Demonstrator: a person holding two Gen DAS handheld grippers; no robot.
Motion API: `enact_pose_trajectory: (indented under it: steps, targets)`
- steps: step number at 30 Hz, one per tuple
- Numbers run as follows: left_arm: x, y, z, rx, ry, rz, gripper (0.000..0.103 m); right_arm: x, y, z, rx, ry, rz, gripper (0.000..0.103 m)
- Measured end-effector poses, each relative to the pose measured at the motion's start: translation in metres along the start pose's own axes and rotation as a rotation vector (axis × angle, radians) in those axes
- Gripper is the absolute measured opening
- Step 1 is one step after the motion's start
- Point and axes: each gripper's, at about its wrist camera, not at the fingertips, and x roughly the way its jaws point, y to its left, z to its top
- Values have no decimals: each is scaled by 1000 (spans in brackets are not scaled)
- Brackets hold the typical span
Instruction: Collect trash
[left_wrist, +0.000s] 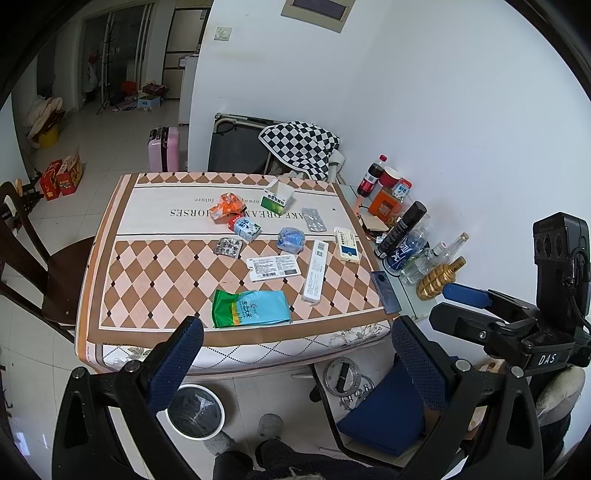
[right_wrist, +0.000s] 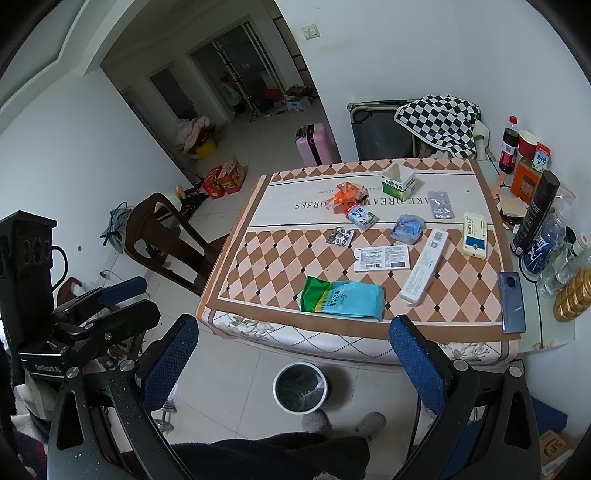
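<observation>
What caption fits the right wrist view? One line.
Open right hand-held gripper above trash bin, facing littered table.

Table with diamond-patterned cloth: green-and-blue plastic bag at near edge; white paper label behind it; long white box right of label. Round black-lined waste bin on floor before table.

You have two blister packs, three flat boxes, one rice bag, one bin.
</observation>
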Motion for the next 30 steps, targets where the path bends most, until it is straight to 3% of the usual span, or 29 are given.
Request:
enact_pose_trajectory:
  steps: [30]
  targets:
    - [-9,-8,3,9,-5,-2,103,-1,-1,0,3,-3,1,103]
